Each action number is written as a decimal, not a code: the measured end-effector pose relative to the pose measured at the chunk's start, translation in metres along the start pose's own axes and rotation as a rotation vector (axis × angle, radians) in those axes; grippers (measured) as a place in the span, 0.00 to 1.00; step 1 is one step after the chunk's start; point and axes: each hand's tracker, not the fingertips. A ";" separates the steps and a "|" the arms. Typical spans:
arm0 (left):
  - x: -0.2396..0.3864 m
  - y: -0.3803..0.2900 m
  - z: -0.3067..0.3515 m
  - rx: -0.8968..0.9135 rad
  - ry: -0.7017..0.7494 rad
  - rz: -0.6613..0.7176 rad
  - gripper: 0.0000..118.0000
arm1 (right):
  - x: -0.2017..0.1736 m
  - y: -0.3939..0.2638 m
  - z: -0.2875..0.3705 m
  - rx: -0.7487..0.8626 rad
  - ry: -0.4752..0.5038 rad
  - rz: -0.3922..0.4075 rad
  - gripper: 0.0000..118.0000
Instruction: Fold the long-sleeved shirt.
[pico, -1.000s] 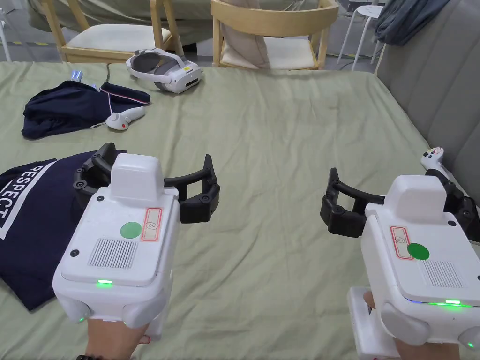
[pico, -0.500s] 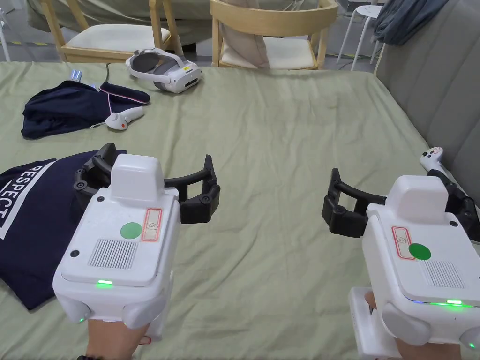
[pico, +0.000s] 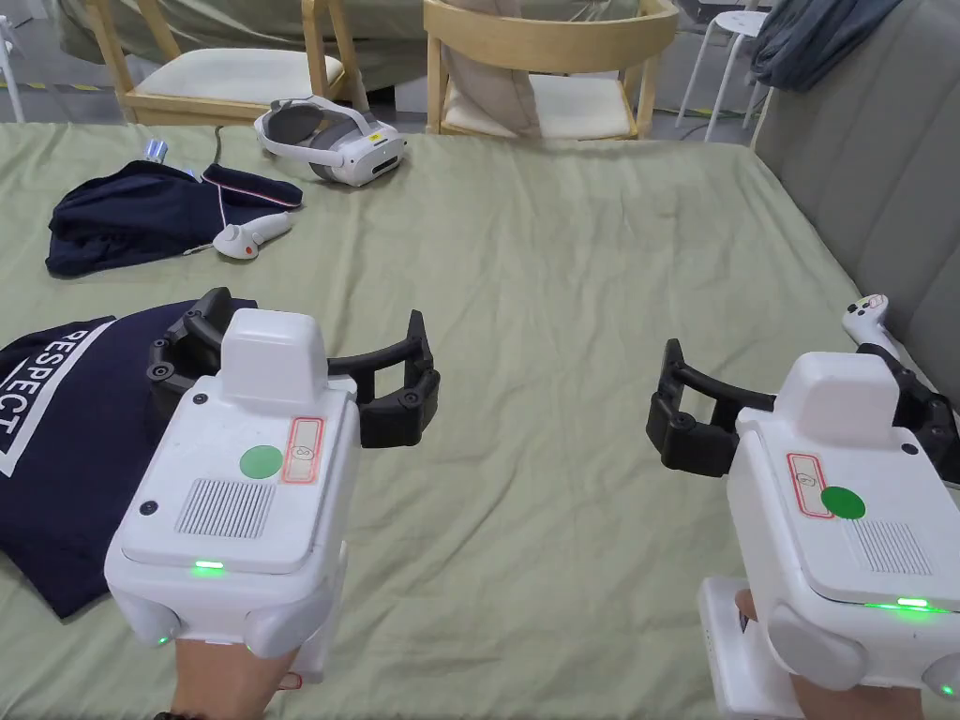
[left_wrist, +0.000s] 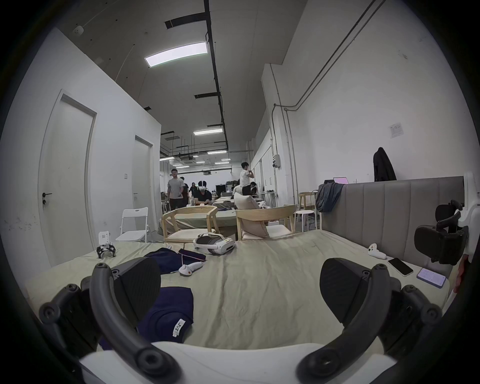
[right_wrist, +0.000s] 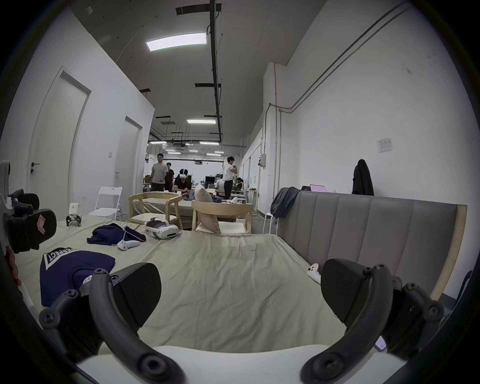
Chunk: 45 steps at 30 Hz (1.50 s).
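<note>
Jaws apart on left gripper (pico: 295, 361) and right gripper (pico: 797, 403), both empty. Folded navy shirt (pico: 66, 441) at 9 o'clock; likely pinch its near hem.

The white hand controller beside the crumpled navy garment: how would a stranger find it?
On the green bed sheet, look far left to the crumpled navy garment. The white hand controller lies against its right edge, marked by a red button.
</note>
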 end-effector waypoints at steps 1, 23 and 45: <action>0.000 0.000 0.000 -0.001 0.000 -0.001 0.94 | 0.000 0.000 0.000 0.000 0.002 0.005 1.00; 0.003 0.001 0.000 -0.002 -0.012 -0.009 0.94 | -0.003 0.000 -0.001 -0.005 0.016 0.020 1.00; 0.004 0.004 0.000 0.004 -0.018 -0.013 0.94 | -0.003 0.003 0.000 0.010 0.018 0.016 1.00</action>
